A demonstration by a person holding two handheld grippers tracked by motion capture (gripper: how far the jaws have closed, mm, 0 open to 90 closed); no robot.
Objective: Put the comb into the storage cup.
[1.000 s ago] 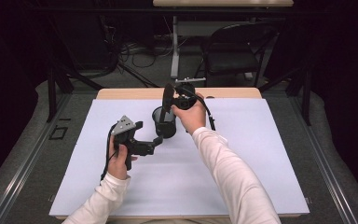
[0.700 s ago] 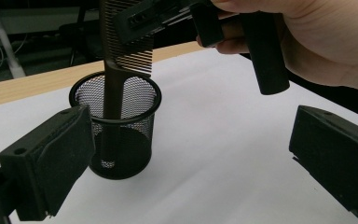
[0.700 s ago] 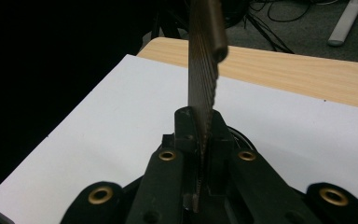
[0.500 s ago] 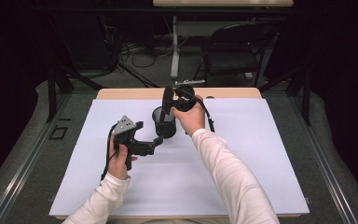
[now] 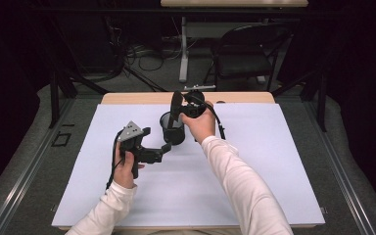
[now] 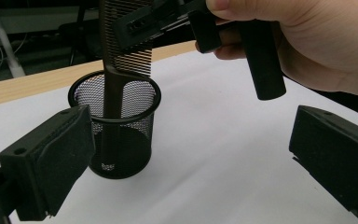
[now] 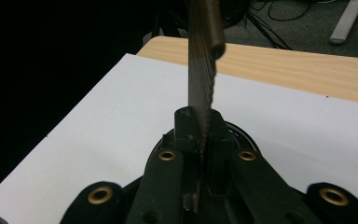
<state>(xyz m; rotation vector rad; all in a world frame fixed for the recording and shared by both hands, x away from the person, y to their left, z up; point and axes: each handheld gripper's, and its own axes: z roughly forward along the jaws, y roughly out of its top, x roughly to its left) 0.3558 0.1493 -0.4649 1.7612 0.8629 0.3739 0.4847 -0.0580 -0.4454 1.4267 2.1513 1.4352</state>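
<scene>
Comb held upright in mesh cup

Right gripper (image 5: pixel 180 108) fingers clamped on the dark brown plastic comb (image 6: pixel 121 60), its handle below them inside the black wire-mesh cup (image 6: pixel 116 135) on the white tabletop (image 5: pixel 254 161); left gripper (image 5: pixel 165 148) fingers apart, cup just beyond them

The right gripper (image 5: pixel 178 108) is raised at the end of an outstretched, white-sleeved arm, its fingers (image 7: pixel 186 135) pressed together. The left gripper (image 5: pixel 161 149) sits lower and nearer the person, level, its fingers (image 6: pixel 51 163) spread wide apart and gripping nothing.
</scene>
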